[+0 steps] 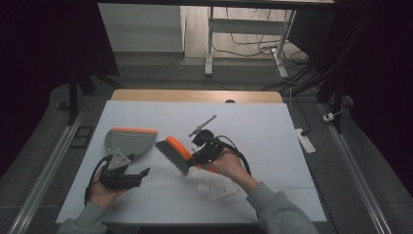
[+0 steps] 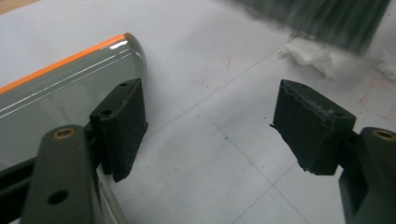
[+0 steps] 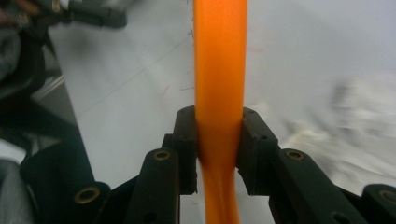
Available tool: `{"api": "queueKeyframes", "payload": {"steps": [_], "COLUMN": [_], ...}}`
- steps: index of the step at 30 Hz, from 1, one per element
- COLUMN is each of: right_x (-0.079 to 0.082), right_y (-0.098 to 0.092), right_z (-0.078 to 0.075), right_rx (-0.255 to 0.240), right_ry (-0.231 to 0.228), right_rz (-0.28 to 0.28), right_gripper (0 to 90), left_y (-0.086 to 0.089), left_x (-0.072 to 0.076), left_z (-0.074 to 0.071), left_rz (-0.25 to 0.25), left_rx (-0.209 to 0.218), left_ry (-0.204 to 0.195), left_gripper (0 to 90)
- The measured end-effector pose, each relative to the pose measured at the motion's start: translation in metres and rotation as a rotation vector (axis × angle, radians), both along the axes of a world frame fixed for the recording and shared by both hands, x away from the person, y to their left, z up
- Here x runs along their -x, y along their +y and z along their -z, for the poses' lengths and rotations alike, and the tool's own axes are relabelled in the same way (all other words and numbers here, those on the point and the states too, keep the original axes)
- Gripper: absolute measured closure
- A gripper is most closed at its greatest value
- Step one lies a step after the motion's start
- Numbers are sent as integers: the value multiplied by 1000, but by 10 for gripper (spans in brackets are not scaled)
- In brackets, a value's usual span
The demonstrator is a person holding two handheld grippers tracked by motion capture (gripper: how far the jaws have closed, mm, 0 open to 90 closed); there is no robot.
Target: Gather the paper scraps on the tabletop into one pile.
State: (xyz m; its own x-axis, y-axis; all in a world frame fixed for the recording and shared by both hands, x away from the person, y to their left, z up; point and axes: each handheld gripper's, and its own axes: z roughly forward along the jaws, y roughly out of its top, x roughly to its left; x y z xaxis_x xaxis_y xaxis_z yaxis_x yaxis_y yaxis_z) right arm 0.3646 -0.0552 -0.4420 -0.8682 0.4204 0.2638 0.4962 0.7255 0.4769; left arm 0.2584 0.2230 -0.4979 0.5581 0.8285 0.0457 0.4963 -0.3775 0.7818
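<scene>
While the right gripper (image 3: pixel 218 140) pinches the brush's orange handle (image 3: pixel 219 70) between its 2 pads, the brush (image 1: pixel 175 153) hangs tilted over the white table sheet (image 1: pixel 263 126), bristles pointing down and toward the dustpan (image 1: pixel 127 141). That dustpan, grey with an orange lip, lies flat just left of the brush. Behind the dustpan's near end sits the left gripper (image 2: pixel 210 126), jaws spread wide with bare sheet between them, 1 pad (image 2: pixel 122 123) right beside the pan's edge. Crumpled white paper scraps (image 1: pixel 214 186) lie on the sheet just on the near side of the brush.
</scene>
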Motion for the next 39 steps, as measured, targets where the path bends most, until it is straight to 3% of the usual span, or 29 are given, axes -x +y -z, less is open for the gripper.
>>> {"api": "queueKeyframes", "payload": {"steps": [4, 6, 8, 10, 12, 14, 18, 23, 28, 32, 39], "right_x": [0, -2, -8, -16, -22, -26, -26, -17, 2, 21, 53], "right_y": [11, 11, 5, -5, -16, -27, -42, -62, -71, -69, -55], "right_z": [18, 23, 23, 23, 22, 20, 9, -32, -45, -32, -3], "right_rx": [49, 82, 94, 127, 120, 139, 103, 15, 39, 66, 163], "right_ry": [29, 21, 30, 6, 3, -41, -67, -141, -167, -134, -64], "right_rz": [-32, -29, 0, 37, 89, 123, 145, 130, 40, -57, -206], "right_gripper": [706, 706, 706, 706, 706, 706, 707, 706, 707, 706, 706], "left_y": [-1, 0, 0, -1, -1, -1, -2, -3, -3, -4, -4], "left_x": [1, 0, 0, 0, 0, 0, -1, 0, -2, -1, -2], "left_z": [1, 1, 1, 1, 1, 2, 2, 2, 3, 3, 3], "left_rz": [4, 4, 6, 9, 12, 14, 12, 14, 17, 15, 16], "left_rx": [-5, -4, -3, -4, -4, -4, -9, -6, -5, -1, -5], "left_ry": [0, 3, 3, 4, 6, 10, 13, 12, 18, 17, 21], "left_gripper": [269, 269, 269, 269, 269, 269, 269, 269, 268, 269, 269]}}
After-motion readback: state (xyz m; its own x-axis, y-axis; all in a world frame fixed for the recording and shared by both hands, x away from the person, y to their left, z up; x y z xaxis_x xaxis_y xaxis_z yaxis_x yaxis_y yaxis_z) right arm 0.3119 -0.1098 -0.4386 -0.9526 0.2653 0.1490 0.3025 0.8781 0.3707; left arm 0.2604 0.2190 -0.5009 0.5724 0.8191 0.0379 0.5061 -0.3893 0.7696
